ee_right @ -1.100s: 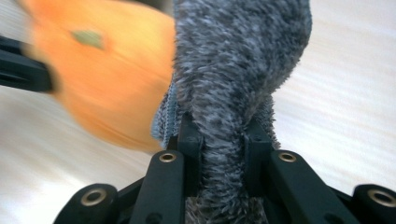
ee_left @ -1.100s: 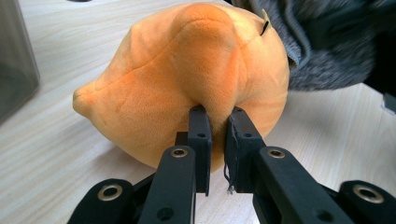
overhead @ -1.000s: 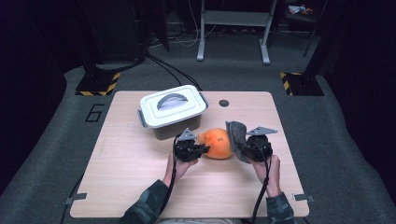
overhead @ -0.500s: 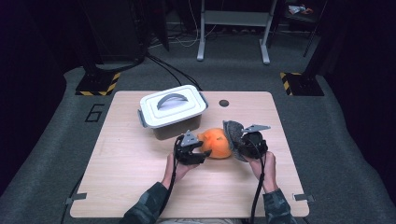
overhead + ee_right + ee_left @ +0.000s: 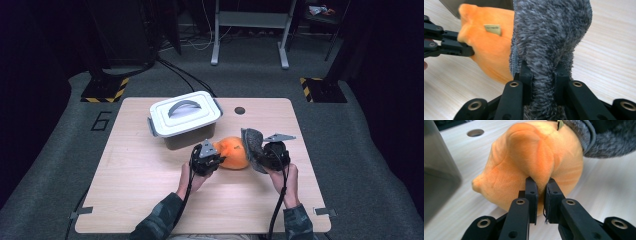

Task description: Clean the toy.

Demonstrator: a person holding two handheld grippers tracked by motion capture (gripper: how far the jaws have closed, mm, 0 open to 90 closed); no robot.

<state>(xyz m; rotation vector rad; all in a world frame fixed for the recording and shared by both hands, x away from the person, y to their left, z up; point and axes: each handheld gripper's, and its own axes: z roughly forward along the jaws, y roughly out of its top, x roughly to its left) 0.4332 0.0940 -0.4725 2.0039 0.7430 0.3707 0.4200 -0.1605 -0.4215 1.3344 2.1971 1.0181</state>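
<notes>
While looking down from the high view, find the orange soft toy [image 5: 234,152] lying on the tabletop [image 5: 140,195], just in front of the white box [image 5: 184,117] and right between the two claws. See the left claw [image 5: 215,159] touching its left end and the right claw [image 5: 256,155] at its right end, with the grey fuzzy cloth [image 5: 252,142] standing up against the toy. Note the toy's long way: side to side, from one claw to the other. Next, look along the left gripper view: find the left claw [image 5: 540,182] just closed and now pinching a small fold of the orange soft toy [image 5: 529,152], with the toy straight ahead and the grey fuzzy cloth [image 5: 604,142] wrapped over the far end. Then look along the right gripper view: find the right claw [image 5: 543,68] squeezed tight on the grey fuzzy cloth [image 5: 551,30], with the orange soft toy [image 5: 489,47] just behind it to the left, and the left claw [image 5: 470,51] biting that toy from the far side. Looks like a tug along that side-to-side line next, so keep both pinches tight. Cannot tell yet whether to slide the cloth on or off.
</notes>
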